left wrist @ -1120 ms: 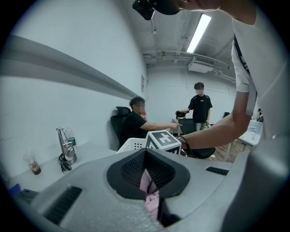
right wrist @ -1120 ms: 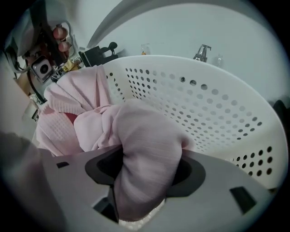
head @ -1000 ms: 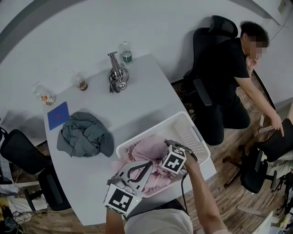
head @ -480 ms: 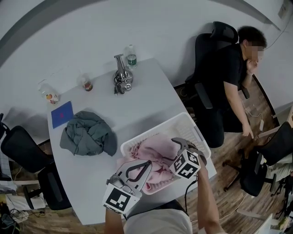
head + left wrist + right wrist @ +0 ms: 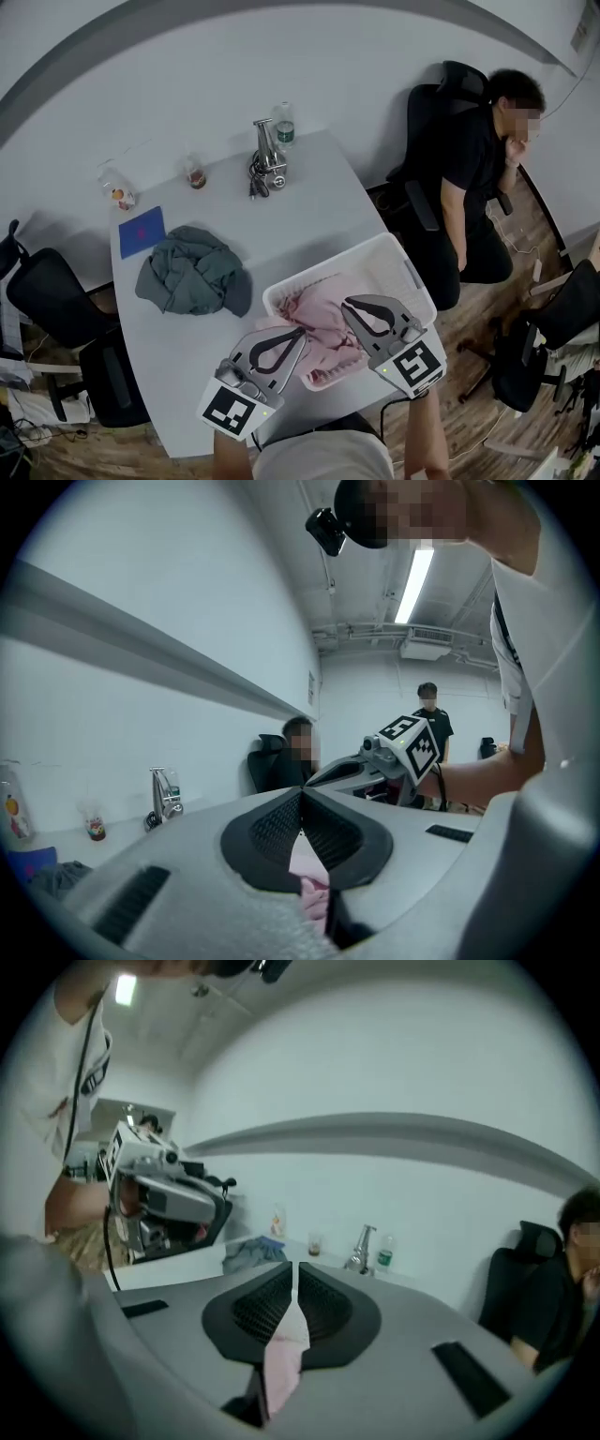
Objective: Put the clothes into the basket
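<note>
In basket (image 5: 398, 261) at 5 o'clock on table (image 5: 309, 211): pink garment (image 5: 323, 323), clamped from 7 o'clock by left gripper (image 5: 302, 330), from 5 o'clock by right gripper (image 5: 345, 305); grey garment (image 5: 192, 274) at 9 o'clock.

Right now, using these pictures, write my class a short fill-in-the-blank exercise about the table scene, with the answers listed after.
1. The cloth in the basket is ____.
2. The left gripper and the right gripper are both ____ on that cloth.
3. On the table, the grey clothes lie beside a ____ card.

Missing words: pink; shut; blue.
</note>
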`<state>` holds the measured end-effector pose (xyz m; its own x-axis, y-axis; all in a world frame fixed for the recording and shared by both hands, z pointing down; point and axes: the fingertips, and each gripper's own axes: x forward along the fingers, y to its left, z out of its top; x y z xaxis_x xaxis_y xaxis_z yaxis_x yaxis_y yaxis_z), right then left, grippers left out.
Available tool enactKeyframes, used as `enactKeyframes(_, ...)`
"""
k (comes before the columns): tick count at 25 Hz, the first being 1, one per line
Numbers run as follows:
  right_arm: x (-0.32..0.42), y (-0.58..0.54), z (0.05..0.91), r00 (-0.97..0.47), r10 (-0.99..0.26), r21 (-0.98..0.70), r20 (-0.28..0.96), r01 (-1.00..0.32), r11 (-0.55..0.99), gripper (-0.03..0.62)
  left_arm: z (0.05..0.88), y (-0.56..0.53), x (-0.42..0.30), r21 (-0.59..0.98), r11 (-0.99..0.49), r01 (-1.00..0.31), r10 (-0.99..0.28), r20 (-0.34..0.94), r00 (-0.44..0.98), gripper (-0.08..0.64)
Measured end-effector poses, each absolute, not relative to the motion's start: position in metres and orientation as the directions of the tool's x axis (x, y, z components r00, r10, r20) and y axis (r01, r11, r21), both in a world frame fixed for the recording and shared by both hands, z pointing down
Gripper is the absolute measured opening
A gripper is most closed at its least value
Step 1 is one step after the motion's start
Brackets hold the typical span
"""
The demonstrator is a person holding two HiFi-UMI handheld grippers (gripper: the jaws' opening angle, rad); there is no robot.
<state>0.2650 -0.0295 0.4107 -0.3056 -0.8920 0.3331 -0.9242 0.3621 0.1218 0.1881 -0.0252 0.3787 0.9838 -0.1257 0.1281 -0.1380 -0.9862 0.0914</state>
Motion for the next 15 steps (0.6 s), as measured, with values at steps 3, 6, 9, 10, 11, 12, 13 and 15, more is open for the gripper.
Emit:
enactKeyframes(3,0.228,-0.023,0.372,-0.43,-0.885,0.008,0.18,-0.899,0.439,0.006,0.362,-0.028,0.167,0.104,-0.981,-0.165,-0.157,0.083,0.984,0.006)
enactKeyframes(6,0.193,-0.016,0.348,-0.529,-0.845,-0.03,0.074,-0.849,0.528,0.005,0.348,-0.031,0.139,0.126,-0.972,-0.196,-0.194,0.03,0.981,0.006)
enactKeyframes(9,0.164,-0.016,0.338,-0.573,-0.819,-0.056,0.012,-0.818,0.572,0.005,0.338,-0.036,0.109,0.132,-0.964,-0.233,-0.238,-0.026,0.971,0.006)
enactKeyframes(10,0.155,-0.017,0.336,-0.583,-0.812,-0.065,-0.002,-0.811,0.582,0.005,0.337,-0.038,0.099,0.127,-0.961,-0.247,-0.254,-0.044,0.966,0.006)
enactKeyframes(11,0.145,-0.018,0.336,-0.593,-0.805,-0.072,-0.012,-0.803,0.592,0.005,0.336,-0.04,0.09,0.122,-0.958,-0.261,-0.269,-0.057,0.961,0.006)
enactKeyframes(12,0.135,-0.02,0.336,-0.603,-0.798,-0.076,-0.016,-0.795,0.602,0.005,0.336,-0.041,0.081,0.118,-0.955,-0.274,-0.282,-0.062,0.957,0.006)
enactKeyframes(13,0.125,-0.021,0.337,-0.613,-0.79,-0.079,-0.016,-0.786,0.613,0.005,0.338,-0.042,0.072,0.117,-0.951,-0.285,-0.293,-0.057,0.954,0.006)
enactKeyframes(15,0.106,-0.025,0.339,-0.632,-0.775,-0.081,-0.011,-0.772,0.63,0.005,0.342,-0.044,0.053,0.113,-0.945,-0.307,-0.314,-0.047,0.948,0.006)
